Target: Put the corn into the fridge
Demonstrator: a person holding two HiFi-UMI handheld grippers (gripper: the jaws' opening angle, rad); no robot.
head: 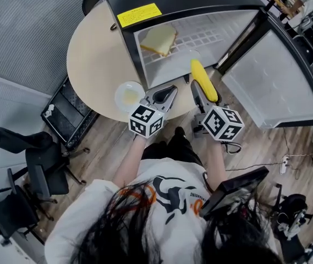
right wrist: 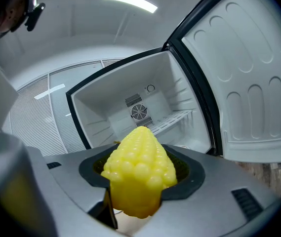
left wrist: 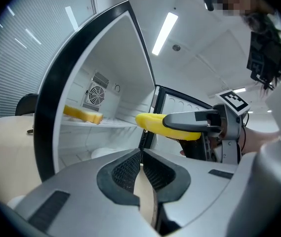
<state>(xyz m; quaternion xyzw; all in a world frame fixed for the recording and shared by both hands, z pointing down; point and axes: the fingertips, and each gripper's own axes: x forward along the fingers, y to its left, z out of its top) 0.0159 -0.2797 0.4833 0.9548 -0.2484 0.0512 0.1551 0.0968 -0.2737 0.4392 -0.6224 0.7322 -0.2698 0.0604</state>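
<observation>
A yellow corn cob sticks out forward from my right gripper, which is shut on it just in front of the open fridge. Seen along the right gripper's jaws, the corn fills the gap between them and points at the white fridge interior. From the left gripper view the corn hangs level in the right gripper before the fridge opening. My left gripper hovers over the table edge beside it, shut with nothing in it.
A yellow bread slice lies on the wire shelf inside the fridge. The fridge door swings open to the right. A white plate sits on the round beige table. Black chairs stand at the left.
</observation>
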